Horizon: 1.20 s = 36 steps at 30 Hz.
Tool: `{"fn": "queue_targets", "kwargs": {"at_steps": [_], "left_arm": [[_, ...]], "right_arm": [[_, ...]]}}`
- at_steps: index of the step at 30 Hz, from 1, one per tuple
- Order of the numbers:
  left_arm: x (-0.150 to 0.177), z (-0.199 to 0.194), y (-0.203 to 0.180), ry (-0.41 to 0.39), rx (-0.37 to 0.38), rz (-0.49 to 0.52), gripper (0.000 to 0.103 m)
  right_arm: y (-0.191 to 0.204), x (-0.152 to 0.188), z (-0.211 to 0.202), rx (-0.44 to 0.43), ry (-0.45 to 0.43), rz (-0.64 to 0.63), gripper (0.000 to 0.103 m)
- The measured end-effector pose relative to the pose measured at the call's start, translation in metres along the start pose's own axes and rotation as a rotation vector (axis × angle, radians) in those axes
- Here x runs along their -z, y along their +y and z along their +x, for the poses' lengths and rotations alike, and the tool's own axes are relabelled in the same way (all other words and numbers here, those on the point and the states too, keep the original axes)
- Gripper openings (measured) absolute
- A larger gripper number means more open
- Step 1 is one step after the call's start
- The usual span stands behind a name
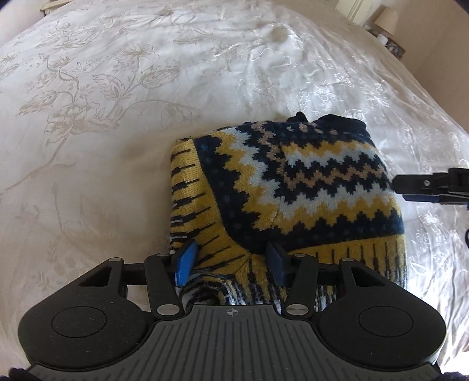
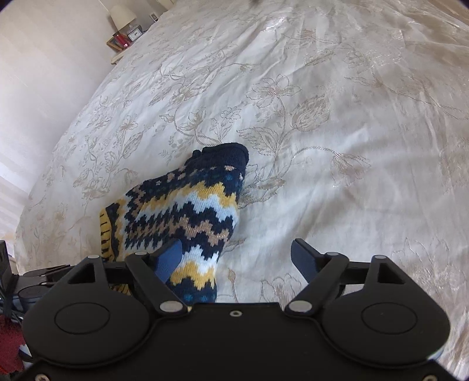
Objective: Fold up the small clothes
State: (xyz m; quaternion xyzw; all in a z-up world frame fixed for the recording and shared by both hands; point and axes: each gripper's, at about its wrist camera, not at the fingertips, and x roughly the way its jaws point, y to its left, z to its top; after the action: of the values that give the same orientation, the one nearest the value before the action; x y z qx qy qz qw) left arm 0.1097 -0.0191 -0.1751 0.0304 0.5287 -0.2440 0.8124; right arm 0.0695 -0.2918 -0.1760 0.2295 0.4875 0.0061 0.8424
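A small knitted sweater (image 1: 293,187) with navy, yellow, white and tan zigzags lies folded on the white bedspread (image 1: 117,117). My left gripper (image 1: 231,258) is open, its blue pads either side of the sweater's near yellow-striped hem. The sweater also shows in the right wrist view (image 2: 187,211), at lower left. My right gripper (image 2: 237,258) is open at the sweater's right edge, its left pad against the knit and its right pad over bare bedspread (image 2: 322,146). The right gripper's black finger shows in the left wrist view (image 1: 431,187), beside the sweater's right edge.
The bed's embroidered floral cover stretches far ahead and to both sides. A bedside table with a lamp (image 2: 121,17) and small items stands by the wall at the far corner, also visible in the left wrist view (image 1: 384,23).
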Motion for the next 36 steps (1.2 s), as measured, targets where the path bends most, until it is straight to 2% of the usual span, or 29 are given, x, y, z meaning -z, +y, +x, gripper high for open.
{"fn": "queue_targets", "kwargs": {"at_steps": [4, 7, 8, 14, 18, 24, 31, 36], "left_arm": [[0.002, 0.001, 0.0, -0.007, -0.001, -0.012, 0.05], [0.002, 0.001, 0.0, -0.008, -0.001, -0.012, 0.051], [0.002, 0.002, 0.0, -0.007, -0.003, -0.016, 0.051], [-0.001, 0.006, -0.002, 0.003, -0.014, -0.031, 0.052], [-0.003, 0.006, -0.005, 0.012, -0.018, -0.035, 0.058], [-0.002, -0.001, -0.016, 0.002, -0.046, 0.015, 0.063], [0.002, 0.001, -0.02, 0.008, -0.071, 0.036, 0.066], [-0.001, 0.006, -0.021, 0.013, -0.092, 0.051, 0.069]], "right_arm": [[0.003, -0.013, 0.038, 0.043, 0.043, 0.001, 0.092], [0.014, -0.021, 0.071, 0.113, 0.094, -0.057, 0.097], [0.017, -0.023, 0.079, 0.126, 0.102, -0.077, 0.102], [0.023, -0.033, 0.102, 0.143, 0.146, -0.15, 0.103], [0.018, -0.031, 0.093, 0.107, 0.127, -0.162, 0.102], [0.016, -0.014, 0.038, 0.067, 0.036, -0.178, 0.102], [0.015, 0.033, 0.02, 0.092, 0.076, -0.246, 0.102], [0.018, 0.038, 0.02, 0.095, 0.053, -0.225, 0.102]]}}
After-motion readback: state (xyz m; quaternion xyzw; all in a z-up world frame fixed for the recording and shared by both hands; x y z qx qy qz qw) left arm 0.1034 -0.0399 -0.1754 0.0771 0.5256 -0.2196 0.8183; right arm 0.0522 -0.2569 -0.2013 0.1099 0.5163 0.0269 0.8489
